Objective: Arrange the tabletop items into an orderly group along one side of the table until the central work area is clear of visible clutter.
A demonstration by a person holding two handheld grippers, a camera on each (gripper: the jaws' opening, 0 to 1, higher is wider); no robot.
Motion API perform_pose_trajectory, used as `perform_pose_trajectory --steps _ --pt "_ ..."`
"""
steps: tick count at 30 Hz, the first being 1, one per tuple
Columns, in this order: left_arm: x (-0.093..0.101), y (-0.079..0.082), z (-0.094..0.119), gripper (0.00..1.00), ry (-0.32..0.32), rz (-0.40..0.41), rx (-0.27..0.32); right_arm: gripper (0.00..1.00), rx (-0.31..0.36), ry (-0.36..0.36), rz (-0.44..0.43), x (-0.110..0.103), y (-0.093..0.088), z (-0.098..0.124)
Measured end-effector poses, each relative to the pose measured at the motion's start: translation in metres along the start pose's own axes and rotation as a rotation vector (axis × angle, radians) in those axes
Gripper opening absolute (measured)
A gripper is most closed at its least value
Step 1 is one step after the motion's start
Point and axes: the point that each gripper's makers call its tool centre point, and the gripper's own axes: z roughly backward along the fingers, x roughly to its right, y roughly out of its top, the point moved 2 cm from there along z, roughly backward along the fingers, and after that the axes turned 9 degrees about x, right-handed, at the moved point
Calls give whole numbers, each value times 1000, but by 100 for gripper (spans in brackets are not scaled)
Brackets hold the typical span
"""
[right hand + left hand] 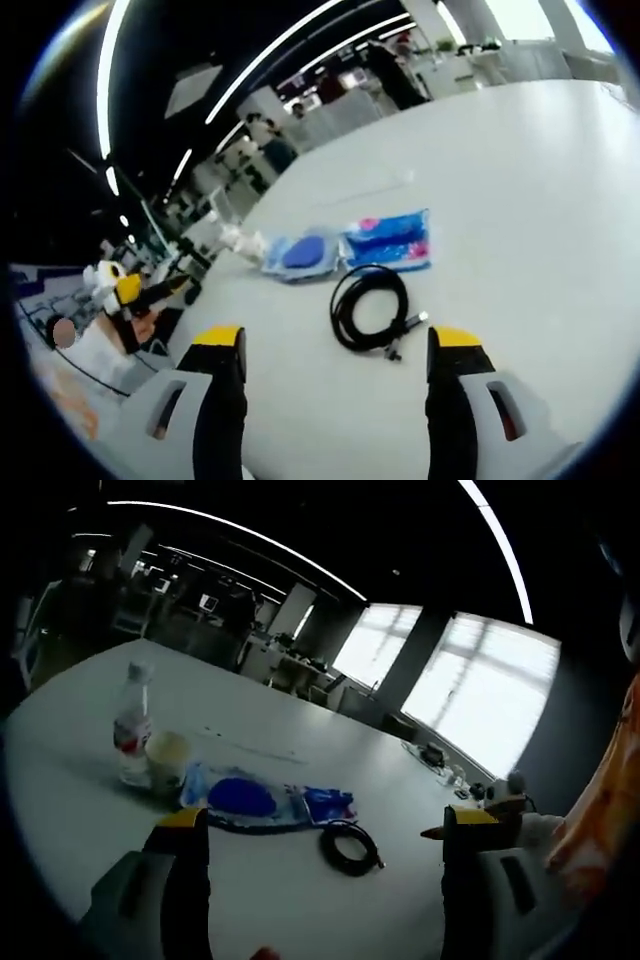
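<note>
The coiled black cable [369, 307] lies flat on the white surface [520, 200] dead ahead of the right hand-held gripper [336, 352], just past its yellow tips and between them, with the plug end pointing back toward the right jaw. Looks like the right one is nearer; from the left hand-held gripper [322, 832] the cable sits ahead and a bit further off, with the blue packet [328, 804], paper cup [167, 757] and water bottle [133, 723] beyond. Both are spread wide, holding and touching nothing.

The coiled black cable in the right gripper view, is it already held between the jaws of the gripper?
No, the coiled black cable lies on the white table, ahead of the open right gripper.
</note>
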Motion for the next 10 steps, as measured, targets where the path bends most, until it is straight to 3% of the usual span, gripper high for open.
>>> perform_pose_trajectory --steps 10 --pt "-63 -3 40 100 105 -66 -97 73 -15 0 -6 -2 -3 11"
